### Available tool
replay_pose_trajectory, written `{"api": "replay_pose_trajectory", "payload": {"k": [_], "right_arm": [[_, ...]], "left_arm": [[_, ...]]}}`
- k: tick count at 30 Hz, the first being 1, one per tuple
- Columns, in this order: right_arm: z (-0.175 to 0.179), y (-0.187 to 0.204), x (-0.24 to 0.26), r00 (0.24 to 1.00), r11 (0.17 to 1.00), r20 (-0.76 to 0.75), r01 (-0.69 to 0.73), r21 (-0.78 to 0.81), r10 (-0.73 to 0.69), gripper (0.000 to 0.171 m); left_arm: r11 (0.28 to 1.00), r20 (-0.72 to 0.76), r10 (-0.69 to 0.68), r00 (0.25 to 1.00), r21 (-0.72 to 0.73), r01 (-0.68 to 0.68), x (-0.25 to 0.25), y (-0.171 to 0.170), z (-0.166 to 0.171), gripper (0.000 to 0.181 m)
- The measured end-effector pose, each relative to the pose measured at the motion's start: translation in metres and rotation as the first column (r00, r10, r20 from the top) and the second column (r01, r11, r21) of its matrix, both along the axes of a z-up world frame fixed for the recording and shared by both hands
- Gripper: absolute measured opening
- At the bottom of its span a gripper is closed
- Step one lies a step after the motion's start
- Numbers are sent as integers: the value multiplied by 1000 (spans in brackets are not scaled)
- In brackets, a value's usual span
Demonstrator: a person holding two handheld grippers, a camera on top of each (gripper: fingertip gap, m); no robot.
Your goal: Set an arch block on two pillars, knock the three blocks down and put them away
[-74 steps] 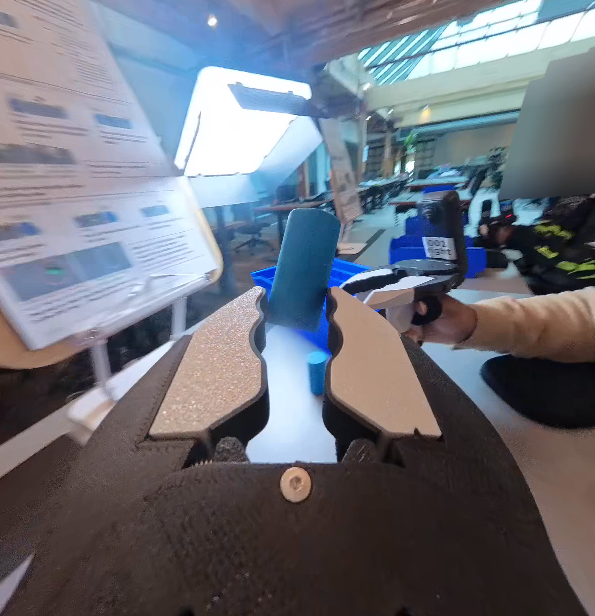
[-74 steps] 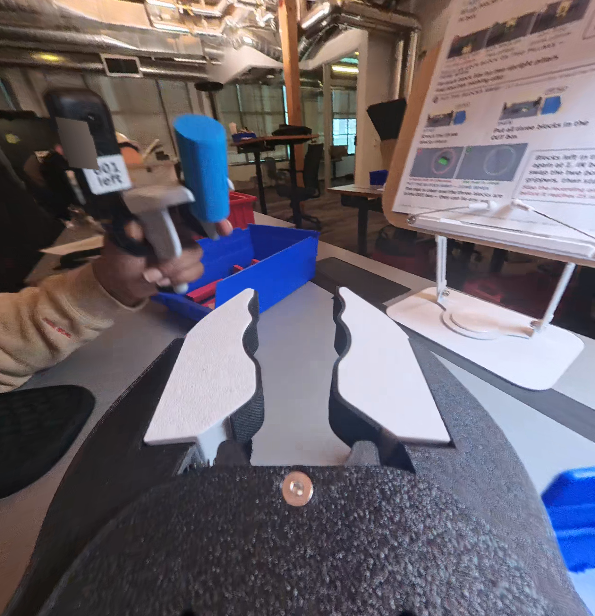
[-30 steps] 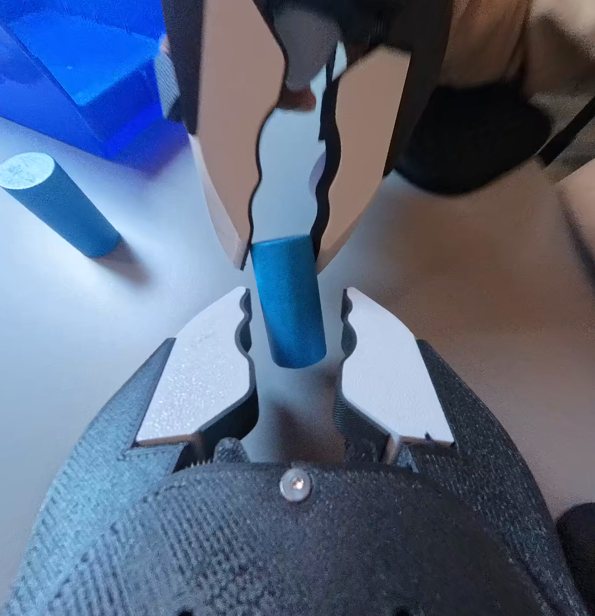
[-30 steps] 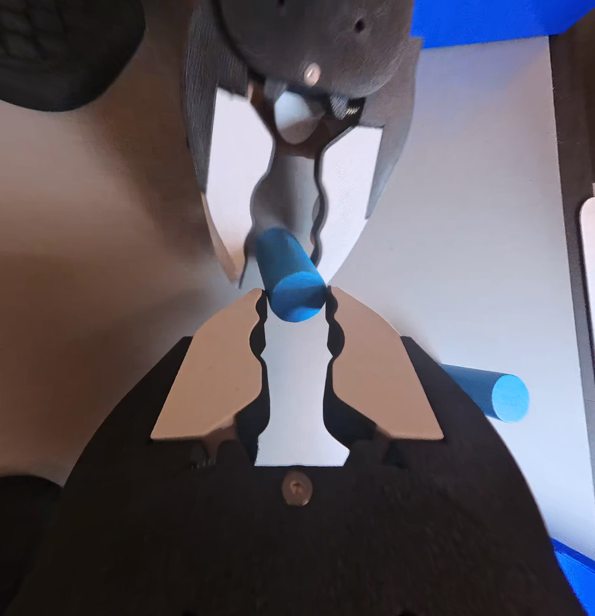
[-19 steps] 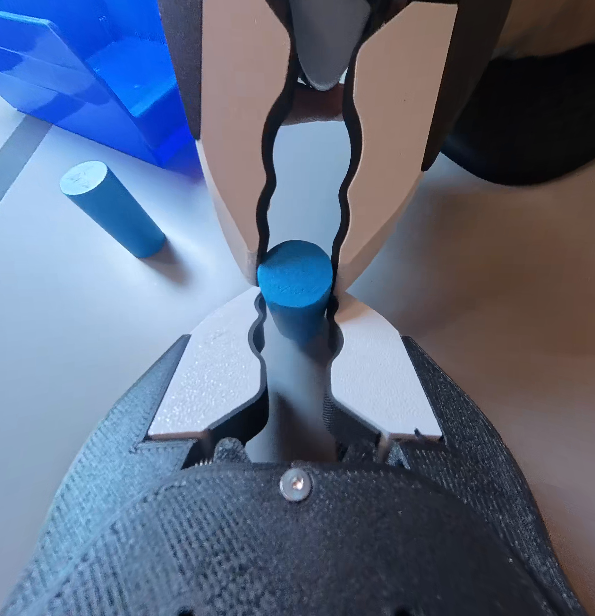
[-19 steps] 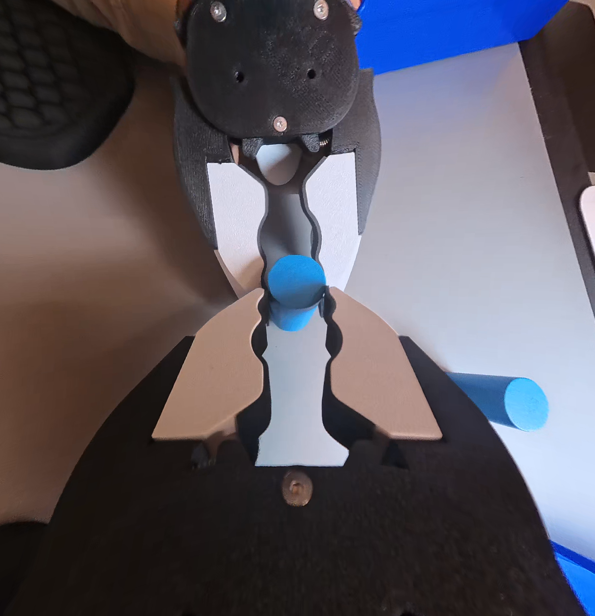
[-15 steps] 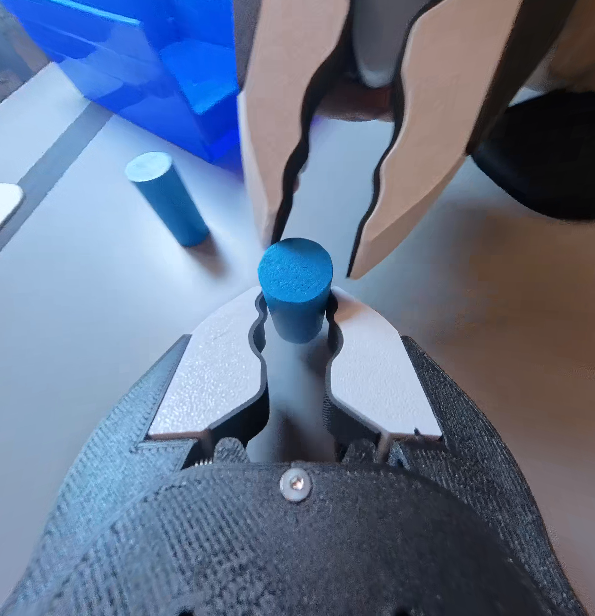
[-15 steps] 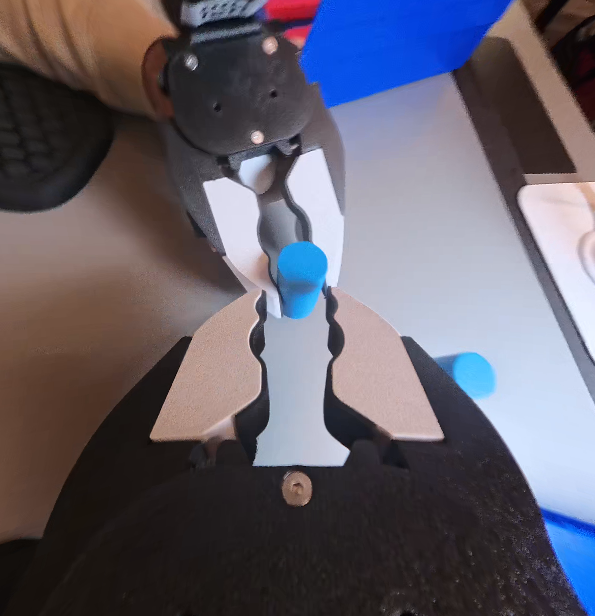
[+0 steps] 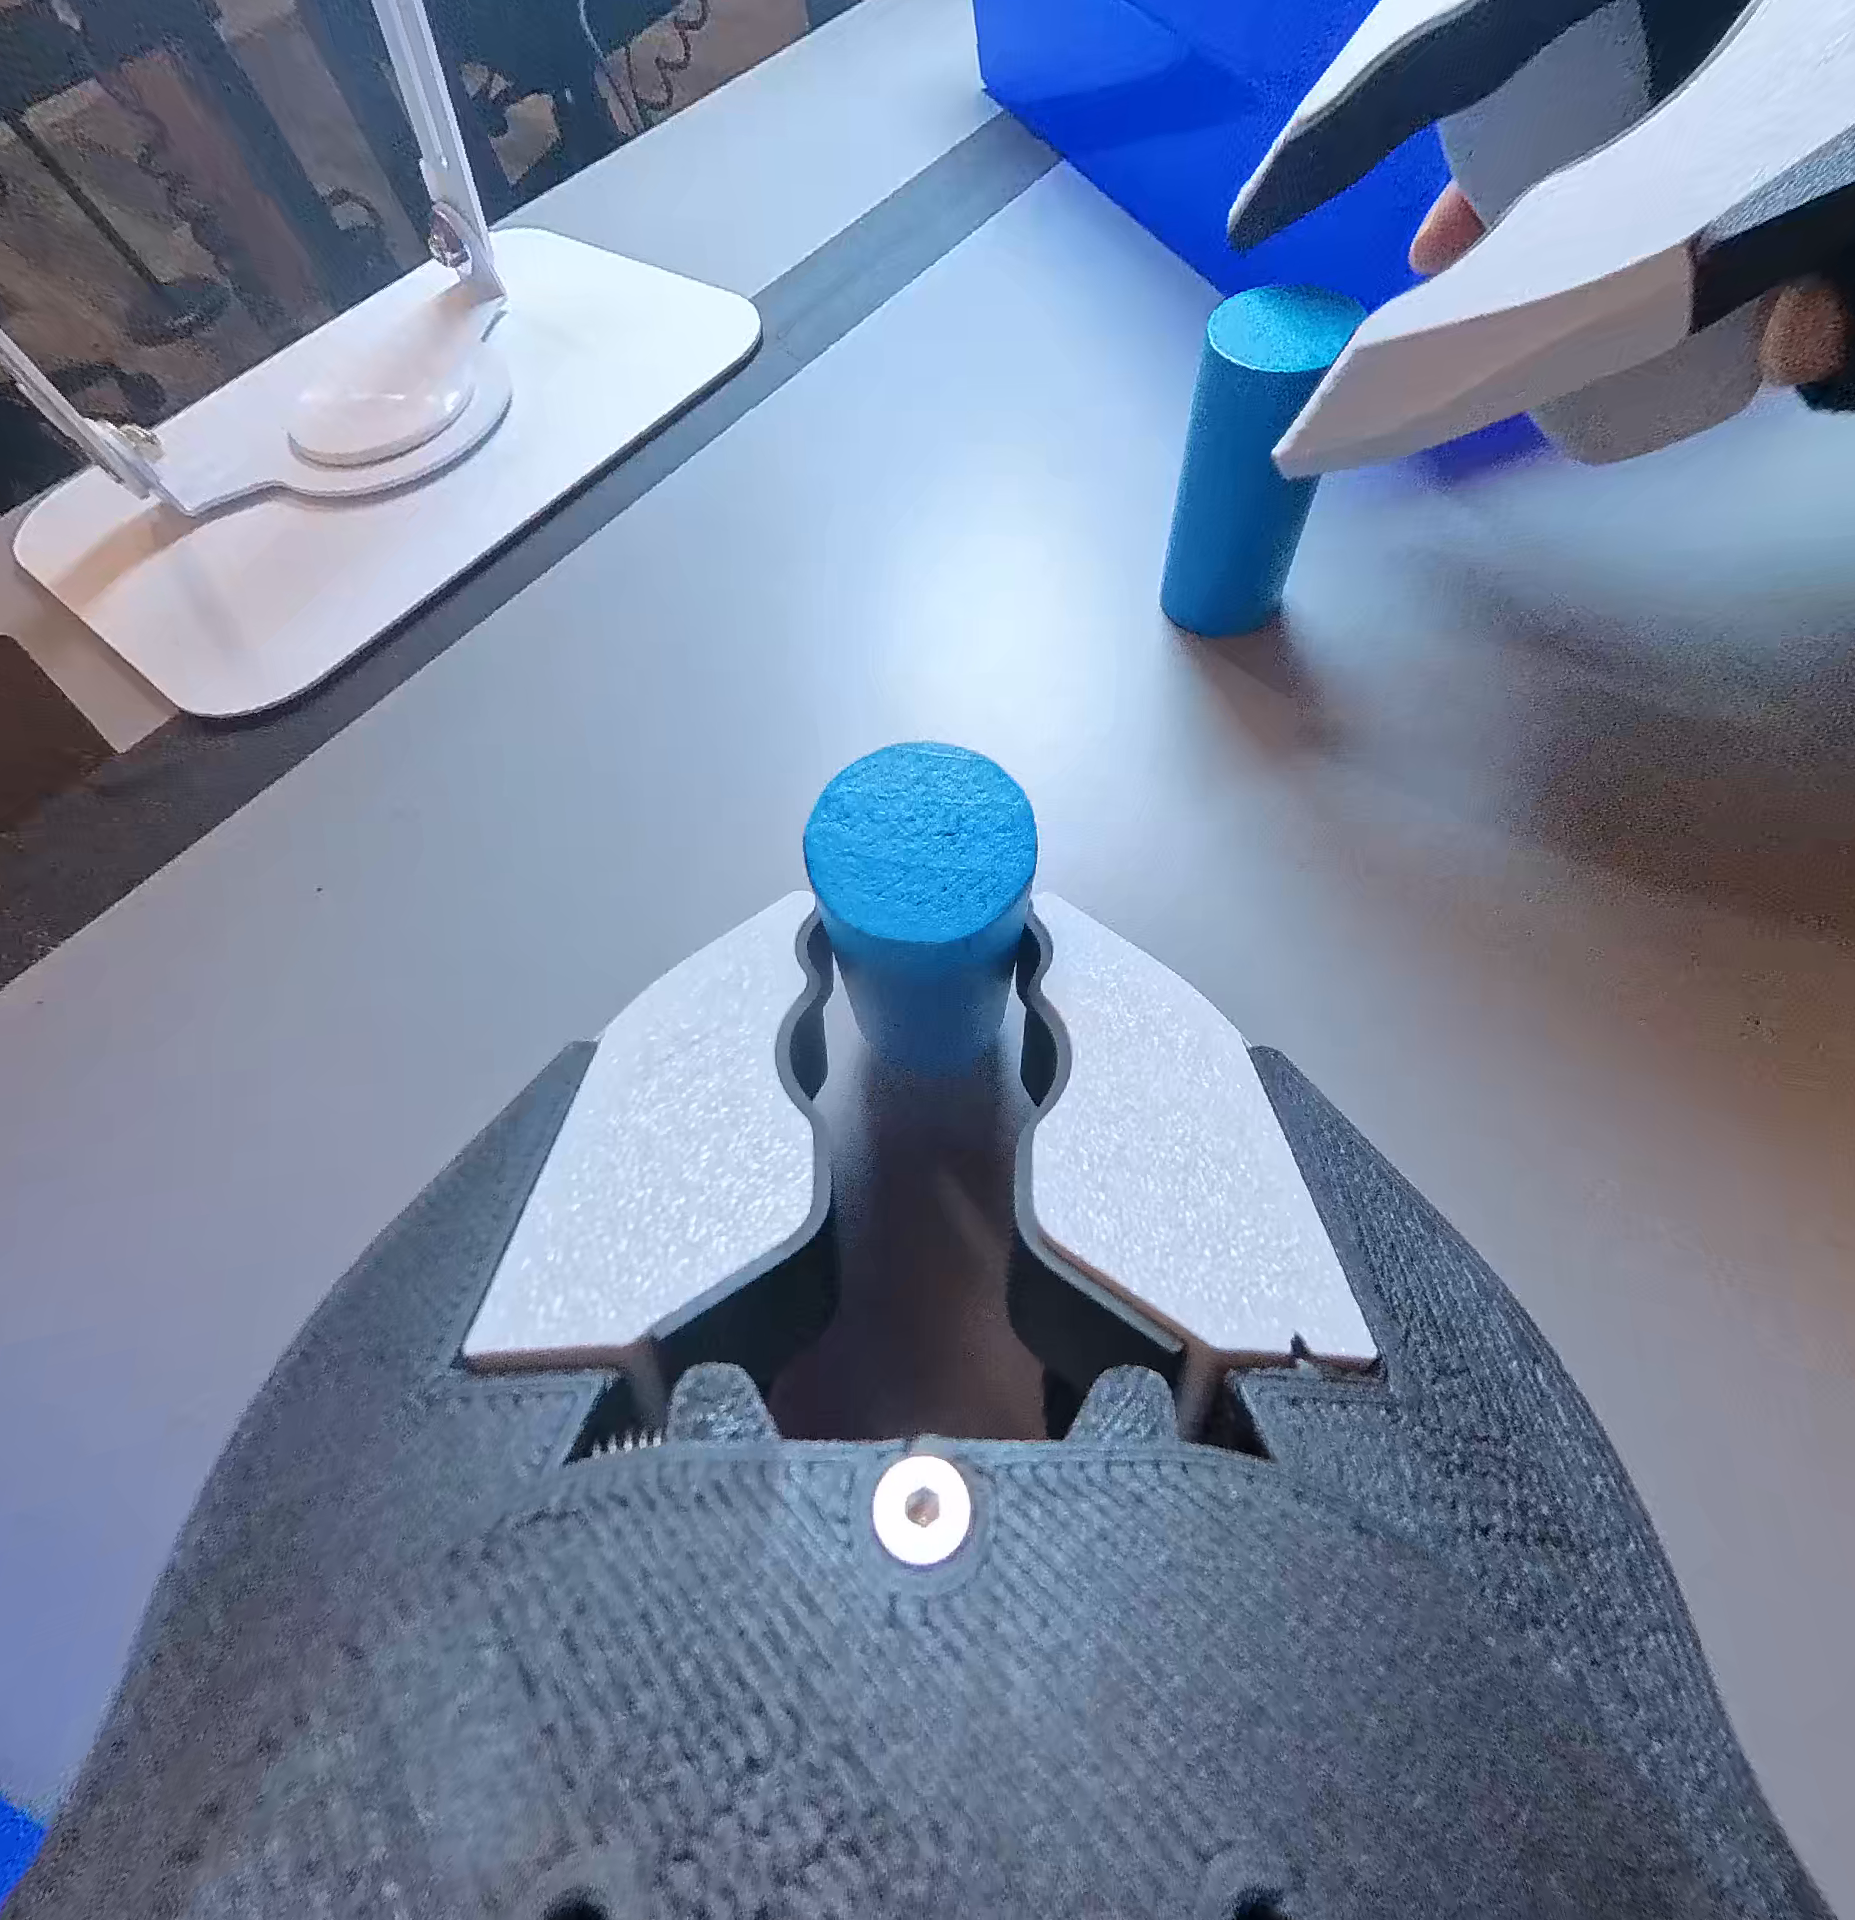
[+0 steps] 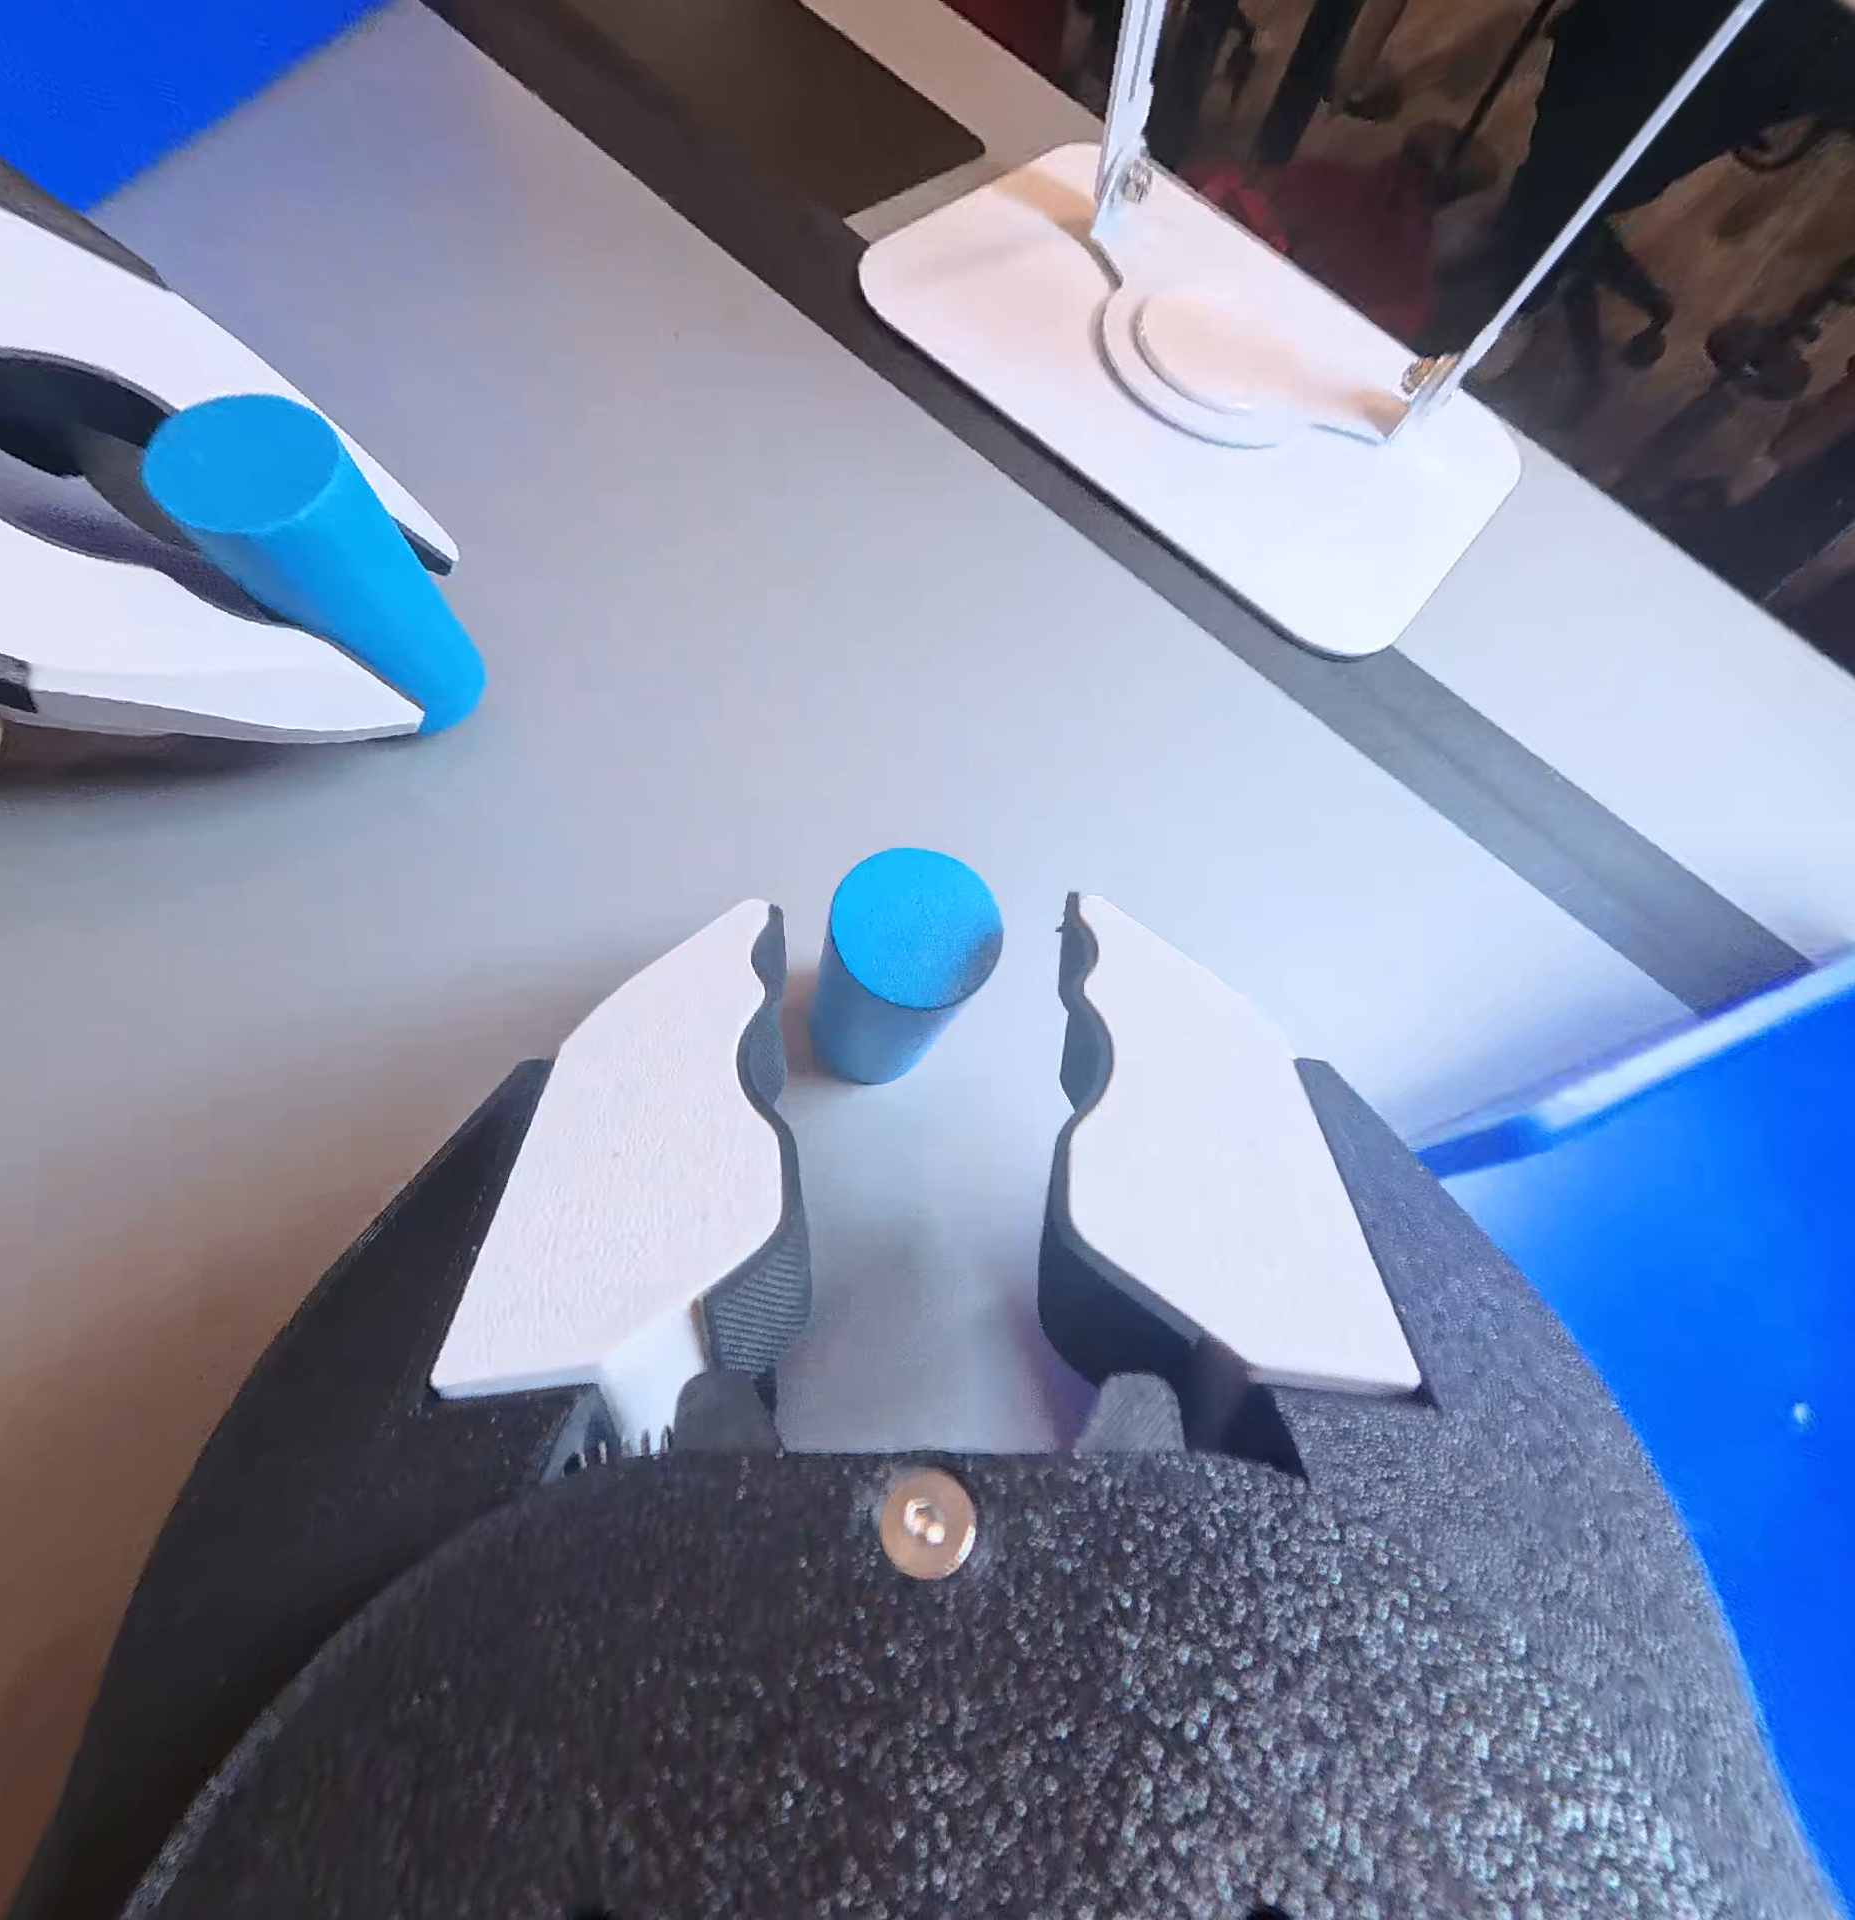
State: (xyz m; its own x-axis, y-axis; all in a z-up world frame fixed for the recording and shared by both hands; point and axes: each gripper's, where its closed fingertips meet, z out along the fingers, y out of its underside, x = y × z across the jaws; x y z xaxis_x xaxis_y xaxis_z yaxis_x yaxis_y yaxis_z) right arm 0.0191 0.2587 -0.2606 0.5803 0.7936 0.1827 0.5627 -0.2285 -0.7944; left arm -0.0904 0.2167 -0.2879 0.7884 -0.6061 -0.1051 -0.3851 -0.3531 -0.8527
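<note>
My left gripper is shut on a blue cylinder pillar, held upright with its base at the grey table. It also shows in the right wrist view, shut on that pillar. A second blue pillar stands upright on the table between the fingertips of my open right gripper, closer to the left finger; neither finger grips it. In the left wrist view this pillar stands at the upper right with the right gripper around its top. No arch block is in view.
A blue bin stands behind the second pillar; its wall is close to my right gripper. A white stand base with a clear upright sits across a dark seam in the table; it also shows in the right wrist view.
The right gripper let go of the first pillar after the left gripper shut on it. The right gripper then moved over to the second pillar and opened wider around it.
</note>
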Motion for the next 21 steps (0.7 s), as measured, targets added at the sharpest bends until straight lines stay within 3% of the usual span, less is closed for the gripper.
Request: {"api": "replay_pose_trajectory", "payload": {"k": [2, 8, 21], "right_arm": [[-7, 1, -1, 1000, 1000, -9, -7, 0, 7, 34], [-5, -23, -5, 988, 984, -64, -144, -107, 138, 34], [-8, -41, -19, 966, 965, -54, -256, -48, 254, 34]], "left_arm": [[1000, 2, -6, 1000, -11, 6, 1, 0, -1, 34], [997, -17, -44, 999, -63, 42, 7, -5, -9, 34], [991, -16, -99, 995, -95, 97, 13, -12, -12, 35]]}}
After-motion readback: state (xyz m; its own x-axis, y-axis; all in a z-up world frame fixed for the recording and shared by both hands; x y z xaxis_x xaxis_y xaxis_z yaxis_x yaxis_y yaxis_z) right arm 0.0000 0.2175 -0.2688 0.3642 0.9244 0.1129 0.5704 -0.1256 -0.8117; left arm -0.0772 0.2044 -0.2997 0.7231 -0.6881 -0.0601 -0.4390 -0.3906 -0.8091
